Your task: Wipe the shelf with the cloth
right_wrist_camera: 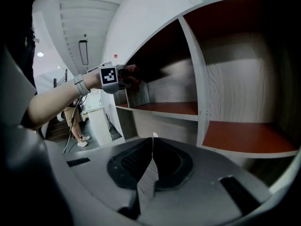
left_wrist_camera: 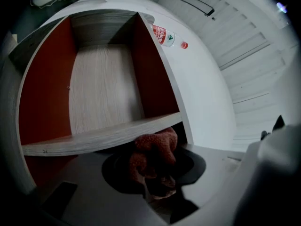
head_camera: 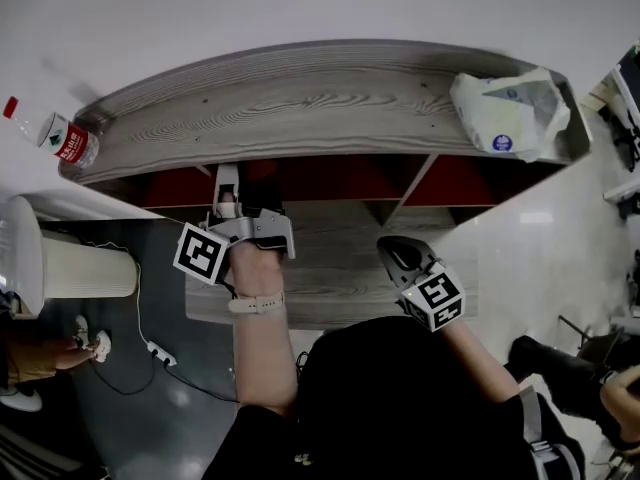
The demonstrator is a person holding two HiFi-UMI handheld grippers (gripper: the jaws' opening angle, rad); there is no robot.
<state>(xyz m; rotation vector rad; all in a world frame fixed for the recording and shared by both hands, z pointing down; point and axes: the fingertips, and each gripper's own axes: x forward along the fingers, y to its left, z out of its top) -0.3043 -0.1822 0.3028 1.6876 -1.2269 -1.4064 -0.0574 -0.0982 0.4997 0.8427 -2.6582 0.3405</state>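
Spanning the head view, a grey wood-grain shelf [head_camera: 300,108] with red-lined compartments is seen. A white bag [head_camera: 510,113] is laid on its top at the right end. The left gripper [head_camera: 228,196] is held just under the top board. The right gripper [head_camera: 398,253] is held in front of the shelf, jaws closed together on nothing. A bottle [head_camera: 65,138] is seen by the shelf's left end. The reddish-brown cloth [left_wrist_camera: 153,149] is clamped, bunched, in the left jaws, against a board's front edge.
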